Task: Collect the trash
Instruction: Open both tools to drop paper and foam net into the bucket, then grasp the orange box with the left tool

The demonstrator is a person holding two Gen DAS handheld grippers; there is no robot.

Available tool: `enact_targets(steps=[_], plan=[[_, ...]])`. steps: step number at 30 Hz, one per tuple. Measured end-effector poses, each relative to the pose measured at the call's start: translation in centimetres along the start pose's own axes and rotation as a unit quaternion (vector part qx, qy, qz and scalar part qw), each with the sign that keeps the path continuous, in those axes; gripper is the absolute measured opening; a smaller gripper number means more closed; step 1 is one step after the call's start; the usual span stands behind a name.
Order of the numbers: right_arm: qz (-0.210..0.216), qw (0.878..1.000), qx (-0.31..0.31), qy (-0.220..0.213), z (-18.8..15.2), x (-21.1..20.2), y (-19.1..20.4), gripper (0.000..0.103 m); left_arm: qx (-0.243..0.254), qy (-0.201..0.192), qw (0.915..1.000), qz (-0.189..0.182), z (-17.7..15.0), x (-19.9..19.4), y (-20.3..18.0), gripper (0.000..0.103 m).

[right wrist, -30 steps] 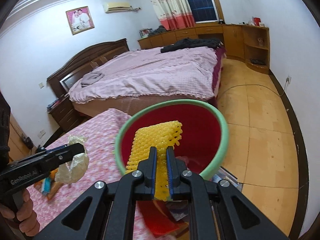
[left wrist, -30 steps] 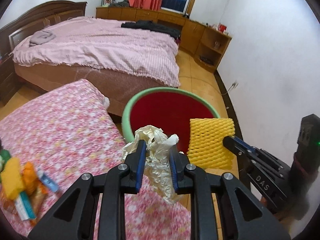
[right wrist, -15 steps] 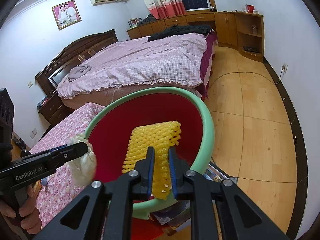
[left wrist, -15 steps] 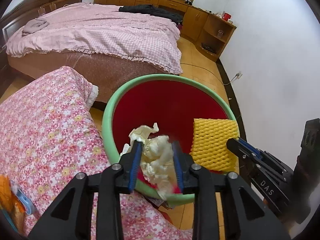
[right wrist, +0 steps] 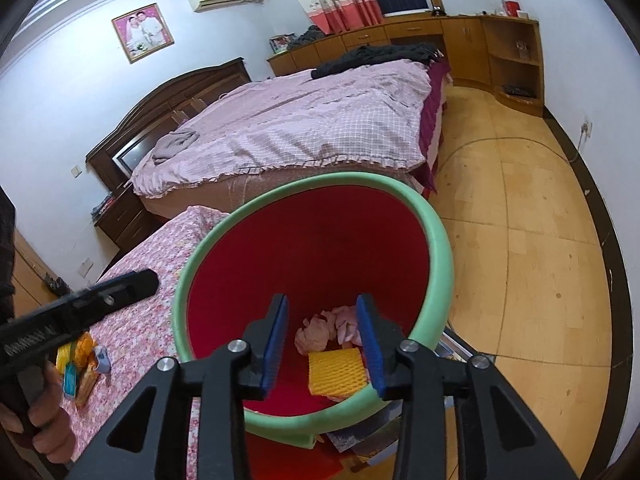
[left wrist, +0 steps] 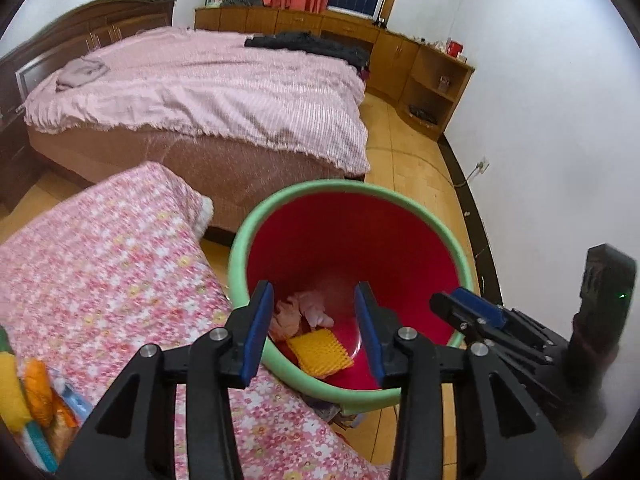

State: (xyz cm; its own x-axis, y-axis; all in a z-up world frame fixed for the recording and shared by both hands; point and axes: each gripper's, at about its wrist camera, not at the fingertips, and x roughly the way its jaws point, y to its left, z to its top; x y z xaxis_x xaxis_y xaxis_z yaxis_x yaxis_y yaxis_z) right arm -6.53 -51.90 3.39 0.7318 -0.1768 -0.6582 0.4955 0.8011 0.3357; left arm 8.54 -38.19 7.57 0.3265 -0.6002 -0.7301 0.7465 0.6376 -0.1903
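Note:
A red bin with a green foam rim (left wrist: 460, 256) (right wrist: 438, 240) stands on the floor beside the flowered table. At its bottom lie a crumpled paper wad (left wrist: 298, 312) (right wrist: 320, 330) and a yellow foam net (left wrist: 320, 352) (right wrist: 336, 372). My left gripper (left wrist: 314, 324) is open and empty above the bin's near rim. My right gripper (right wrist: 324, 338) is open and empty over the bin mouth. The right gripper shows in the left wrist view (left wrist: 476, 312) at the right. The left gripper shows in the right wrist view (right wrist: 100, 296) at the left.
The table with a pink flowered cloth (left wrist: 104, 264) (right wrist: 140, 320) holds more wrappers and packets (left wrist: 32, 396) (right wrist: 80, 364) at its near left. A large bed (left wrist: 200, 92) stands behind. Wooden cabinets (left wrist: 424, 76) line the far wall. Papers lie on the floor under the bin (right wrist: 372, 436).
Both grippers opened. The paper wad dropped from the left gripper and the yellow foam net from the right into the bin.

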Motion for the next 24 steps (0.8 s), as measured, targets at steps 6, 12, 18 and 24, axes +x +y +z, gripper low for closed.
enact_targets(steps=[6, 12, 18, 24], plan=[[0.014, 1.000, -0.008, -0.005, -0.4, -1.3, 1.4, 0.047, -0.004, -0.026, 0.9994, 0.020, -0.2, -3.7, 1.1, 0.042], [0.033, 0.999, -0.011, -0.016, -1.1, -2.7, 3.0, 0.052, -0.026, -0.035, 0.9980, 0.045, -1.5, -6.3, 3.4, 0.042], [0.051, 0.999, -0.015, -0.011, -2.2, -3.3, 5.0, 0.055, -0.070, -0.034, 0.9948, 0.066, -3.4, -8.3, 7.1, 0.042], [0.065, 0.997, -0.033, -0.003, -3.7, -3.9, 7.9, 0.056, -0.100, -0.043, 0.9888, 0.102, -5.5, -11.1, 10.3, 0.042]])
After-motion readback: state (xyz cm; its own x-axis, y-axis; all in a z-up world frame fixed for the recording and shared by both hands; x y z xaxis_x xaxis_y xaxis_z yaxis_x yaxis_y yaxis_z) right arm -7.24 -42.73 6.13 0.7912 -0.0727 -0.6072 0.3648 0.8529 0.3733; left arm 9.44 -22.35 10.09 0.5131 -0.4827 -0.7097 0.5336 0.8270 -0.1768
